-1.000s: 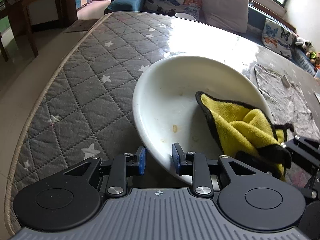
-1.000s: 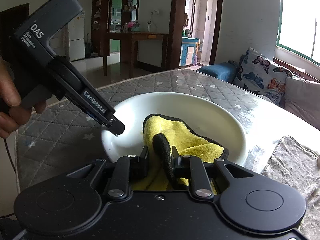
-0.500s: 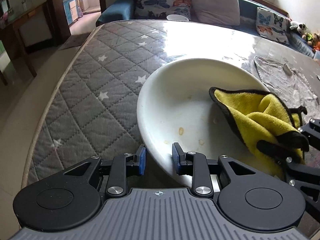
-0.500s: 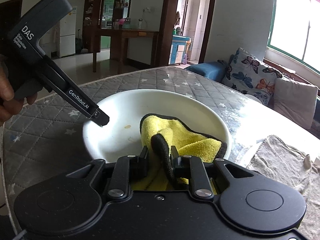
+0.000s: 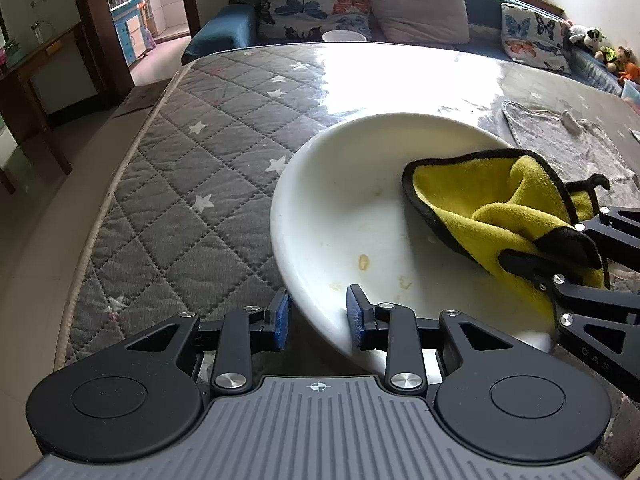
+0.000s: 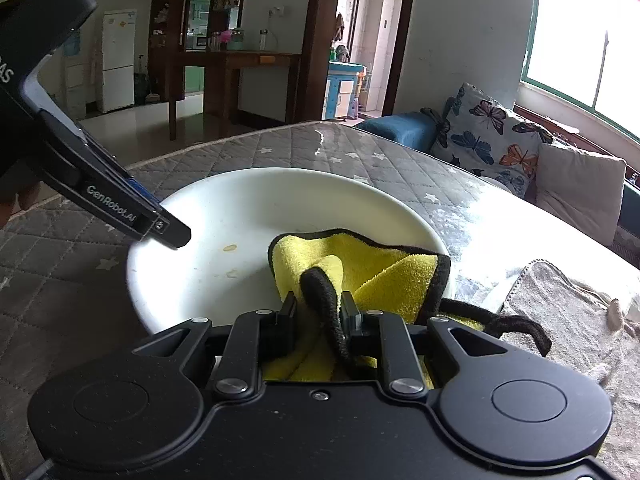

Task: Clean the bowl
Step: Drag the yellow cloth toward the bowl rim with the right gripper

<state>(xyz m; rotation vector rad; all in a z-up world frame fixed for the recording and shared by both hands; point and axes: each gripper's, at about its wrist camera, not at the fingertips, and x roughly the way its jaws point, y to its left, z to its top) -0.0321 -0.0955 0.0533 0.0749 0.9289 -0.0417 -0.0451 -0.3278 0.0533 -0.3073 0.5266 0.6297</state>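
A white bowl (image 5: 352, 200) rests on the quilted grey table cover, with small brownish spots (image 5: 363, 262) on its inside. My left gripper (image 5: 318, 316) has the bowl's near rim between its blue pads, and its jaws are opening slightly. Seen from the right wrist, the left gripper (image 6: 160, 224) reaches onto the bowl's (image 6: 240, 208) left rim. My right gripper (image 6: 318, 316) is shut on a yellow cloth (image 6: 380, 264) with black edging. The cloth (image 5: 480, 200) lies bunched inside the bowl on its right side, where the right gripper (image 5: 560, 276) enters.
A grey towel (image 5: 560, 140) lies on the table right of the bowl. The table's left edge (image 5: 100, 220) drops to a tiled floor. A sofa with butterfly cushions (image 5: 316, 4) runs behind the table. A small white cup (image 5: 344, 36) stands at the far edge.
The yellow cloth has slid across the bowl toward its right side, uncovering more of the spotted bottom. The left gripper has rolled a little with the rim still between its pads.
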